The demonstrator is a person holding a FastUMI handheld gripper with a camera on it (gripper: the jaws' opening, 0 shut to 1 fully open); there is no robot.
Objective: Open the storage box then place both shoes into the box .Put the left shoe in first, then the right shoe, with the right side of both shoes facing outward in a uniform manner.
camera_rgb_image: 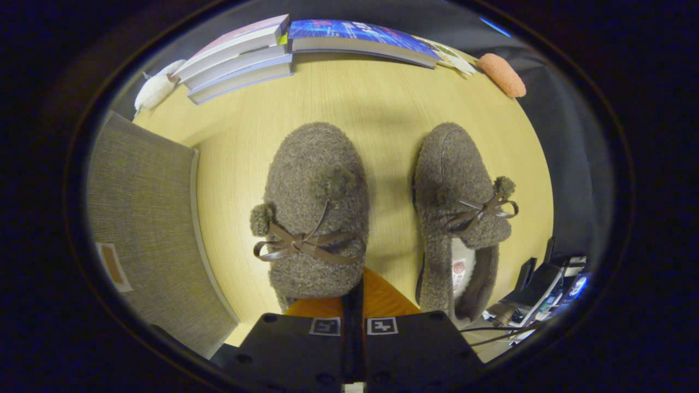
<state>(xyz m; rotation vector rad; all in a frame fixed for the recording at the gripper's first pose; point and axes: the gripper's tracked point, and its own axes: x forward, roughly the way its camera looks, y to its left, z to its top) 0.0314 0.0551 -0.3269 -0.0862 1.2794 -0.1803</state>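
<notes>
My fingers [353, 297] pressed together, gripping nothing, low centre of frame at the heel of the left shoe [315, 210] | right shoe [461, 218] beside it, right of centre, both on the counter [382, 103] | closed storage box [144, 218] at left | books [246, 54] at the top.

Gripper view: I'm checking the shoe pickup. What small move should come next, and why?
Probably a slight lift to test the hold: the gripper sits nearly shut at the heel of the slipper just ahead, though a real pinch is unclear; the grey fabric box waits beside it.
</notes>
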